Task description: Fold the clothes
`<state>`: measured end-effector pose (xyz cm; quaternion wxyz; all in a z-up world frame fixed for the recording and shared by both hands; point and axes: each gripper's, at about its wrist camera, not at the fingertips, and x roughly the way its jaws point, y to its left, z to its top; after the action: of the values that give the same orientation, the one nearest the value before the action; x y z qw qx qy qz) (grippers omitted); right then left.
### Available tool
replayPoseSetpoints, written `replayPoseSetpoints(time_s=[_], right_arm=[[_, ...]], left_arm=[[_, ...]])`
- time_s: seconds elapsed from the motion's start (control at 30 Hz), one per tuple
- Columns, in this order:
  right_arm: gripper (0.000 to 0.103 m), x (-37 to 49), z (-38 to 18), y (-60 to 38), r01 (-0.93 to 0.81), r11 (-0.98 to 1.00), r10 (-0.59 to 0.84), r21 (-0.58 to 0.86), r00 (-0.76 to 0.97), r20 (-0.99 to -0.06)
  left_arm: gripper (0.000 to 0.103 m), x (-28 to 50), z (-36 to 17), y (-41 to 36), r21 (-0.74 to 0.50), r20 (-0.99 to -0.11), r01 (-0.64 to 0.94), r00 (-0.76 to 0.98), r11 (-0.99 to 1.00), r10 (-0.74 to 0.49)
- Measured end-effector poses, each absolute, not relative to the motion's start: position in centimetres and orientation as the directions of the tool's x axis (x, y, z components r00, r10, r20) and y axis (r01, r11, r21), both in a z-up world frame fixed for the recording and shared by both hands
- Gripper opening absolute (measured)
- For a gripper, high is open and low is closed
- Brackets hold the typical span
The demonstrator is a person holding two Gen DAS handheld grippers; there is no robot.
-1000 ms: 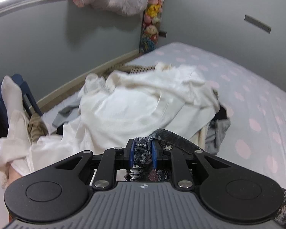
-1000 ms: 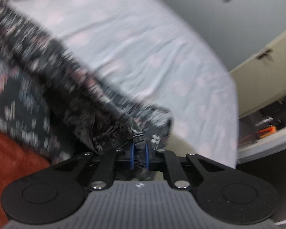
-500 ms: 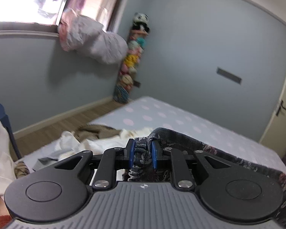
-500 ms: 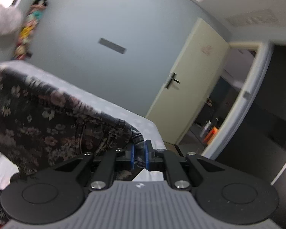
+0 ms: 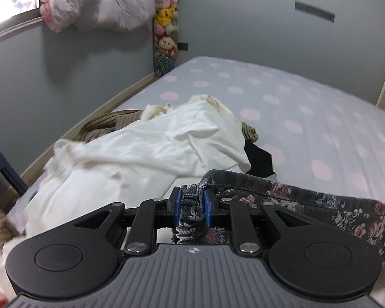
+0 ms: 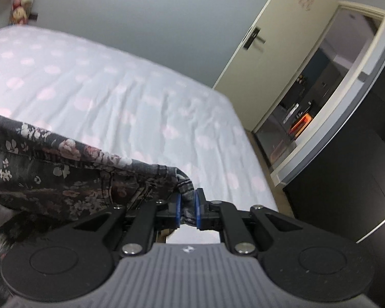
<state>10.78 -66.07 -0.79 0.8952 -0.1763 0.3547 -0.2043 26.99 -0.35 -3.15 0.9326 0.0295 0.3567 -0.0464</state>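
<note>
While a heap of white clothes [image 5: 151,151] fills the left of the left wrist view, with a striped brown garment [image 5: 107,125] behind it and a black one [image 5: 259,157] at its right edge, the left gripper [image 5: 192,206] is clenched on a bunched corner of the floral trousers [image 5: 308,200]. These stretch rightward above the polka-dot bed [image 5: 308,107]. Only this view shows the heap and the hanging plush toys [image 5: 165,25]. Only the right wrist view shows the open door [image 6: 269,59]; there the right gripper [image 6: 186,209] grips the trousers' other corner, cloth trailing left.
</note>
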Motion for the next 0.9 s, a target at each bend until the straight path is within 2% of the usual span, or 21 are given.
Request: replayPoseSetpoints(time_s=[0.27, 0.47, 0.7, 0.83, 0.9], right_arm=[[0.012, 22.4, -5.5, -67.9, 0.235, 0.831, -0.534, -0.504, 0.592, -0.604], [0.012, 29.7, -11.2, -68.6, 0.217, 0.833, -0.539, -0.509, 0.528, -0.656], [0.012, 33.6, -17.7, -69.8, 0.202, 0.840, -0.535, -0.503, 0.457, -0.711], [0.013, 34.2, -19.8, -69.5, 0.204, 0.840, -0.537, -0.503, 0.443, -0.717], [0.018, 34.4, -20.1, -69.4, 0.208, 0.836, -0.543, -0.507, 0.446, -0.712]], left_arm=[[0.016, 36.6, -4.6, -7.0, 0.156, -0.693, 0.142, 0.721, 0.977, 0.006], [0.016, 43.2, -8.1, -11.3, 0.273, -0.721, 0.172, 0.688, 0.946, 0.083], [0.017, 46.8, -11.8, -14.4, 0.371, -0.719, 0.208, 0.681, 0.905, 0.138], [0.024, 47.2, -12.9, -15.2, 0.391, -0.705, 0.209, 0.694, 0.897, 0.145], [0.026, 46.8, -12.7, -15.1, 0.381, -0.696, 0.224, 0.709, 0.897, 0.119]])
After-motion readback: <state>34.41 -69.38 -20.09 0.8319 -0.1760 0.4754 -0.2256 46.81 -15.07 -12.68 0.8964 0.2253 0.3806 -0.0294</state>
